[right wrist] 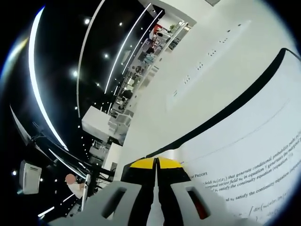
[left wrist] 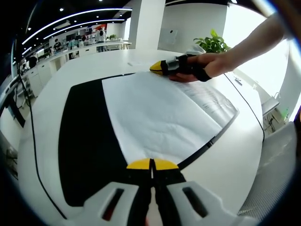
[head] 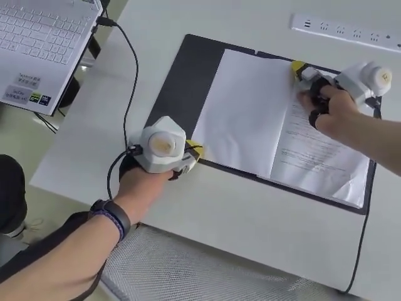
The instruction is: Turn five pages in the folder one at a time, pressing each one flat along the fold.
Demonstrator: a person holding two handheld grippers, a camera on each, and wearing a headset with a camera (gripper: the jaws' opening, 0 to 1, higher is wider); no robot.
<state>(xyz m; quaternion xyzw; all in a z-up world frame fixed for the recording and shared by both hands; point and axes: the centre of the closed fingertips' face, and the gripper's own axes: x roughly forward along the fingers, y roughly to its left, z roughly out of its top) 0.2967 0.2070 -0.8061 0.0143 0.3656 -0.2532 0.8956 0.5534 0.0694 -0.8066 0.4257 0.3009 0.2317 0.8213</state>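
Pressing looks like the step in hand. The folder (head: pixel 182 81) lies open mid-table, nearer the far edge, with the turned page (head: pixel 241 113) blank side up on its left half and the printed page (head: pixel 319 150) on the right.

The left gripper (head: pixel 195 150) sits at the folder's near edge by the turned page's near corner, yellow tips closed together, no sheet seen btwn them. The right gripper (head: pixel 297 68) is at the folder's far edge, approx. at the fold, jaws likewise closed on nothing visible.

Risks, as I judge them:
- The turned page seems to bow a bit along the fold, so it could spring back if either tip lifts early.
- Closed tips dragged hard could crease the paper or catch 2 sheets at the next turn.
- The table (head: pixel 250 219) looks smooth, so the folder may skid w/o a hold-down.
- The cable (head: pixel 128 81) by the left edge could tug the left gripper.

The table is white, with a laptop (head: pixel 44 44) at the far-left corner and a power strip (head: pixel 344 28) at the far edge. The room is an open office with strip lights and a plant (left wrist: pixel 211 44).
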